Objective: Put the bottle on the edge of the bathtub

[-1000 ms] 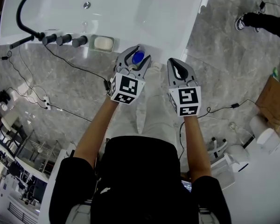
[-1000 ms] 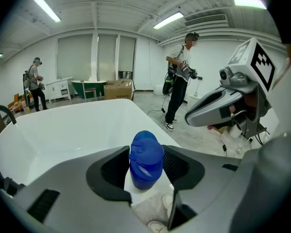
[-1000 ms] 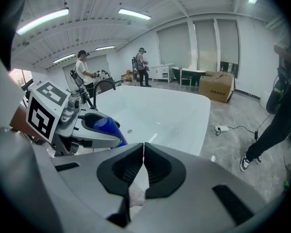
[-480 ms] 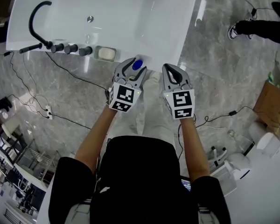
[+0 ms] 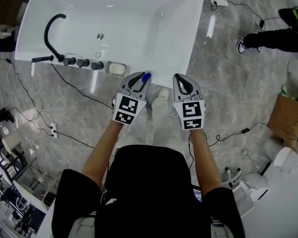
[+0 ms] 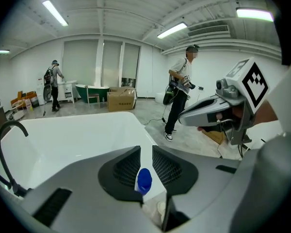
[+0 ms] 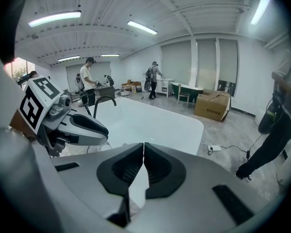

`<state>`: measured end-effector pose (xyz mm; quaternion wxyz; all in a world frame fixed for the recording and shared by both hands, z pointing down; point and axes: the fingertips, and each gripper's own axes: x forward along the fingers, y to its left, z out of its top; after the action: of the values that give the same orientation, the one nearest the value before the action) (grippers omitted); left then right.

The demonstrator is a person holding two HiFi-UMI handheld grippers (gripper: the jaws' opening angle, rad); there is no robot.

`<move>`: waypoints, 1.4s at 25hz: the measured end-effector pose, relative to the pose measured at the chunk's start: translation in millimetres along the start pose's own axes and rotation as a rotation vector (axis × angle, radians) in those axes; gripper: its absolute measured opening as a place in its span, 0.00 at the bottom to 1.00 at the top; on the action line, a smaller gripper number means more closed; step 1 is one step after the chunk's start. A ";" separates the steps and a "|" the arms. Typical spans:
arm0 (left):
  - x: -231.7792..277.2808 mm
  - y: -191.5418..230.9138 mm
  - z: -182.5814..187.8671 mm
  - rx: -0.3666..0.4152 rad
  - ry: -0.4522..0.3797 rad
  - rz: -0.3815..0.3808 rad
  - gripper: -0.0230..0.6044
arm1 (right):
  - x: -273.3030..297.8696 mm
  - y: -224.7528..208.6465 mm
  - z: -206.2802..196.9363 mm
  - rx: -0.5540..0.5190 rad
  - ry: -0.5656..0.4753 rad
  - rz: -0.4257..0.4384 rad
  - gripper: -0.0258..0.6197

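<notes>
Since a second ago the bathtub (image 5: 197, 19) has slid toward the middle of the head view, and both grippers now sit lower in the frame, at its near rim. The left gripper (image 5: 141, 78) is closing its jaws, with the blue-capped bottle (image 6: 144, 180) between the pads at the jaw tips, over the rim's near right corner. Just right of it, the right gripper (image 5: 183, 78) has its jaws together, with nothing between them. Along the same rim, to the left, stand a soap dish (image 5: 117, 69), three dark knobs (image 5: 82, 62) and a black curved faucet (image 5: 52, 29). The rim's right stretch is bare. On the grey marble floor (image 5: 228, 98) cables trail at left and right. A cardboard box (image 5: 288, 114) lies at the right edge, and a bystander's shoe (image 5: 242, 46) at upper right.
</notes>
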<state>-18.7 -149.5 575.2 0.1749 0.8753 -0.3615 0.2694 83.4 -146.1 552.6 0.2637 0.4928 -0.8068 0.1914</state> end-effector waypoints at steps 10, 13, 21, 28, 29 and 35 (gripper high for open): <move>-63.3 -6.4 74.0 -0.024 -0.113 0.022 0.06 | -61.3 -2.5 60.2 0.002 -0.137 -0.063 0.07; -81.2 -13.0 95.9 -0.011 -0.138 0.034 0.06 | -80.0 -1.5 75.6 0.008 -0.173 -0.066 0.07; -128.1 -18.1 161.5 0.057 -0.263 0.090 0.06 | -123.8 -5.9 127.0 0.014 -0.277 -0.080 0.07; -168.5 -20.3 212.0 0.116 -0.347 0.123 0.06 | -160.4 -8.9 171.8 0.011 -0.363 -0.103 0.07; -173.8 -19.8 217.7 0.132 -0.359 0.133 0.06 | -164.0 -8.6 176.7 0.015 -0.375 -0.105 0.07; -195.9 -22.9 251.6 0.164 -0.430 0.144 0.06 | -184.1 -5.7 207.3 -0.005 -0.446 -0.112 0.07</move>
<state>-31.5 -154.5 255.8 0.0028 0.8958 -0.4288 0.1172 108.5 -138.7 276.5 0.0900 0.5665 -0.8169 0.0607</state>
